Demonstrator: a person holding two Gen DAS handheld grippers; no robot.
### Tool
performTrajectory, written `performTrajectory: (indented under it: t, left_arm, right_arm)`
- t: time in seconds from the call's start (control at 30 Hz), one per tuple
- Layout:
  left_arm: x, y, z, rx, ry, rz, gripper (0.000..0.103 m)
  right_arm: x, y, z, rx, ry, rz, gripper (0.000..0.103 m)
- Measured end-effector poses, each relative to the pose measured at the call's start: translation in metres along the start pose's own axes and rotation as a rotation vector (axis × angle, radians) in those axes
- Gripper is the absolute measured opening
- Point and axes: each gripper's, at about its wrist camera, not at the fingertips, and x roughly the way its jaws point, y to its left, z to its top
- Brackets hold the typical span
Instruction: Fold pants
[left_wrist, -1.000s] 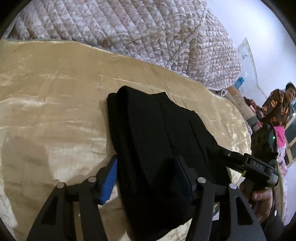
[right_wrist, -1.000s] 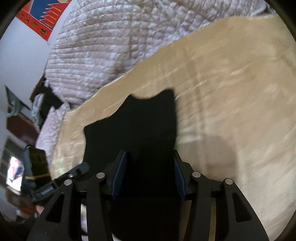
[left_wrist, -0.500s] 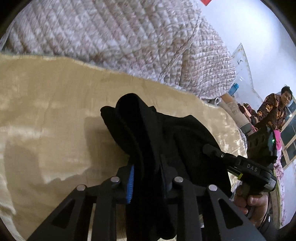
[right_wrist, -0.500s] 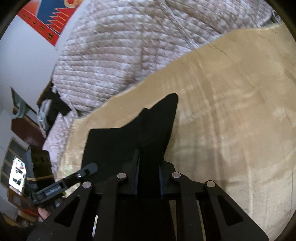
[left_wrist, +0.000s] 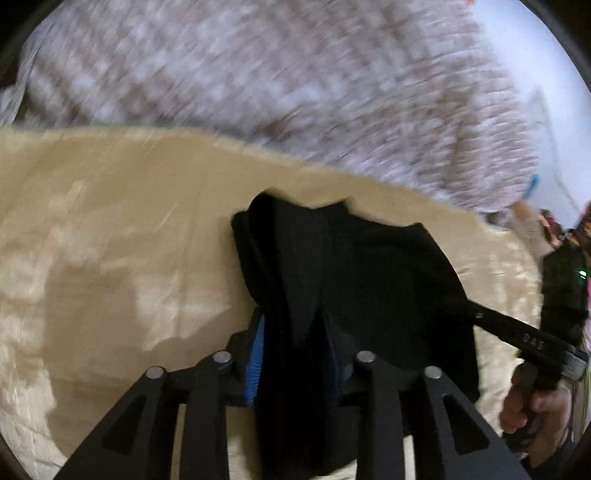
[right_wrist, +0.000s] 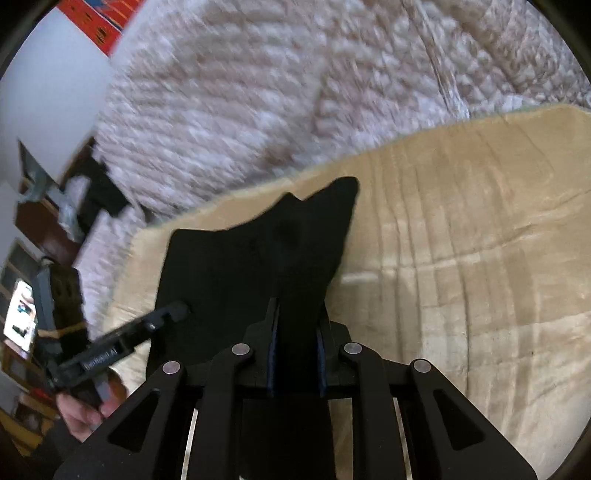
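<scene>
The black pants (left_wrist: 369, 266) lie on a tan velvet blanket (left_wrist: 110, 221), with their near edge lifted. My left gripper (left_wrist: 295, 343) is shut on the near edge of the pants, and cloth bunches between its blue pads. My right gripper (right_wrist: 295, 332) is shut on the other part of the same near edge of the pants (right_wrist: 258, 251). The right gripper's body shows at the right of the left wrist view (left_wrist: 524, 336). The left gripper's body shows at the left of the right wrist view (right_wrist: 110, 354).
A quilted pink-and-white bedspread (left_wrist: 295, 74) covers the bed beyond the blanket's far edge; it also shows in the right wrist view (right_wrist: 258, 92). A person (left_wrist: 580, 229) stands at the far right. Dark furniture and a lit screen (right_wrist: 22, 321) stand at the left.
Both grippers closed from open onto the near edge of the pants. They have lifted it and are moving it toward the far side; the views are now blurred by motion.
</scene>
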Motion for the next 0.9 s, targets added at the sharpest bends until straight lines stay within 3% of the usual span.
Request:
performTrajectory:
  t: [0.07,0.2,0.33,0.43,0.63,0.9]
  left_arm:
    - [-0.008,0.006,-0.003,-0.015,-0.014,-0.008,0.035]
    - [-0.04,0.001,-0.009,0.029,-0.107,0.078,0.034]
    - [-0.062,-0.021,-0.025,0.072,-0.15,0.044,0.034]
    - [-0.062,-0.04,-0.044,0.126,-0.135,0.038,0.034]
    - [-0.049,-0.06,-0.074,0.248,-0.132,0.128,0.035]
    - [-0.053,-0.061,-0.076,0.234,-0.141,0.14,0.035]
  right_arm:
    - [-0.002,0.001,-0.002,-0.049,-0.004,-0.058,0.026]
    - [-0.033,0.014,-0.012,-0.151,-0.081,-0.104,0.026]
    - [-0.053,0.025,-0.035,-0.188,-0.114,-0.111,0.026]
    - [-0.057,0.037,-0.052,-0.213,-0.124,-0.114,0.026]
    - [-0.042,0.047,-0.078,-0.283,-0.059,-0.151,0.026]
    - [-0.038,0.047,-0.079,-0.276,-0.041,-0.172,0.026]
